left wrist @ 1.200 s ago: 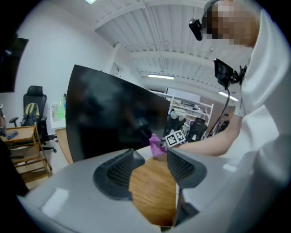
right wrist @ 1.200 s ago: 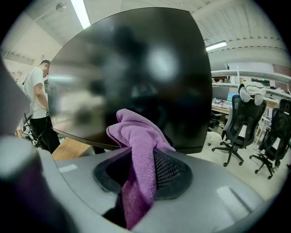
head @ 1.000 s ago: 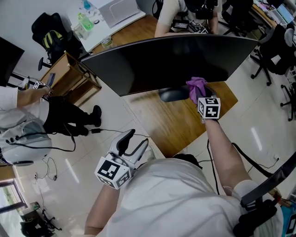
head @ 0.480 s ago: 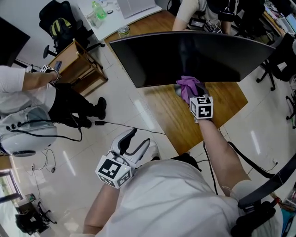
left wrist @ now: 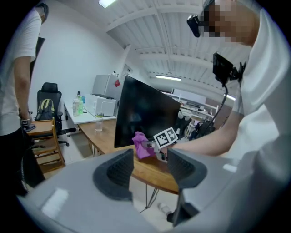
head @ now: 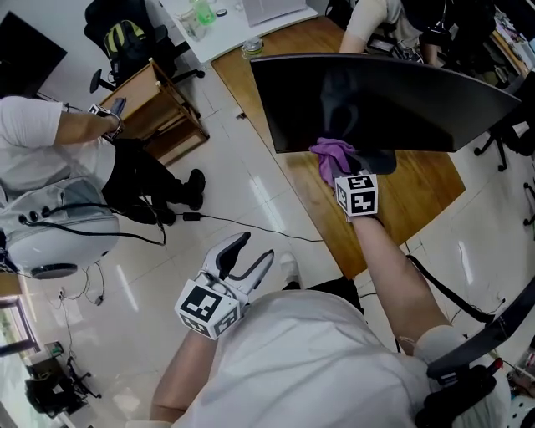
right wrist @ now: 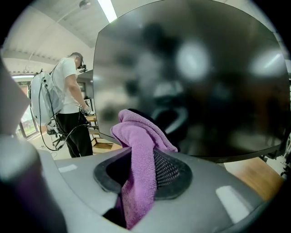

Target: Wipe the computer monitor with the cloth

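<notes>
A wide curved black monitor [head: 393, 100] stands on a wooden desk [head: 401, 209]; it also fills the right gripper view as a dark screen [right wrist: 191, 77] and shows in the left gripper view [left wrist: 145, 118]. My right gripper [head: 338, 163] is shut on a purple cloth [head: 330, 155], held at the screen's lower edge near its left part. The cloth [right wrist: 141, 154] hangs folded between the jaws. My left gripper [head: 242, 255] hangs open and empty over the floor, well left of the desk; from it the cloth [left wrist: 142, 144] shows at the screen's bottom.
A person in a white shirt [head: 50, 134] stands at the left beside a wooden chair [head: 163, 109]. A cable [head: 251, 226] runs across the tiled floor. A white table [head: 226, 21] with bottles stands behind. Another person [head: 376, 21] sits behind the monitor. Office chairs stand at the right.
The right gripper with the cloth has slid left along the monitor's lower edge. The head view has shifted, so the monitor sits further right. The left gripper has stayed put.
</notes>
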`<action>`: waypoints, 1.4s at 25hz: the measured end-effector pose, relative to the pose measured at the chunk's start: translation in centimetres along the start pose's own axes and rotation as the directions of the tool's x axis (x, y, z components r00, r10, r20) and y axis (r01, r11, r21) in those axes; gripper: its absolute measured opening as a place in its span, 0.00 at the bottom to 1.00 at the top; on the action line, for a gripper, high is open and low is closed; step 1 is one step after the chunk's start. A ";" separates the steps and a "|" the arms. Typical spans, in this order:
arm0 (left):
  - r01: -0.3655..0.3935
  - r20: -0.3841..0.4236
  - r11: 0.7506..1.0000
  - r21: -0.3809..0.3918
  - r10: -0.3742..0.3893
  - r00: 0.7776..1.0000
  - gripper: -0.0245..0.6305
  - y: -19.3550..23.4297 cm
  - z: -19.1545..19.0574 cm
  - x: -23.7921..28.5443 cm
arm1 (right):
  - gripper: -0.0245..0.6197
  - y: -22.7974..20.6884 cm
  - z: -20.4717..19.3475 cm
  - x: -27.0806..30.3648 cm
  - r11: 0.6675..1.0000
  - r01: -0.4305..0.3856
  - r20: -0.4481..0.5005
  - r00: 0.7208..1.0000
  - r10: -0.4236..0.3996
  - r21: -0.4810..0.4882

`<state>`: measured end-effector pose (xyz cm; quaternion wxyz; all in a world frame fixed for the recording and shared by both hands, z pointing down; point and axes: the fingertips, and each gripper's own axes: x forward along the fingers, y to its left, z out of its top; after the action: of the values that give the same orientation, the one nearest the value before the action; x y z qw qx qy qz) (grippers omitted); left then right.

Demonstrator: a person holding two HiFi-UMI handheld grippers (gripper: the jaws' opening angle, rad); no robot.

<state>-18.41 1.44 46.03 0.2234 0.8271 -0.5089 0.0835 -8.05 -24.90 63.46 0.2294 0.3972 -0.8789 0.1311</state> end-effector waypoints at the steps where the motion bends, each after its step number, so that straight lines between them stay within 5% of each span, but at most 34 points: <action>1: 0.000 -0.001 1.000 0.001 0.000 1.000 0.40 0.3 0.0 -0.3 | 0.22 0.7 0.1 0.3 1.000 -0.005 0.001 1.000 0.005 -0.004; 18: 0.002 0.019 1.000 -0.013 -0.002 1.000 0.40 2.5 -0.9 -2.2 | 0.22 10.3 3.4 2.2 0.984 -0.139 0.006 0.990 0.141 -0.113; 35: 0.041 0.076 0.999 -0.004 -0.040 0.996 0.40 2.6 -0.1 -2.2 | 0.22 14.6 16.3 -2.3 0.959 -0.187 0.154 0.963 0.222 -0.212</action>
<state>-21.71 2.31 46.05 0.2079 0.8392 -0.5005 0.0460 -22.65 -20.71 47.59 0.1737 0.2895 -0.9408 0.0314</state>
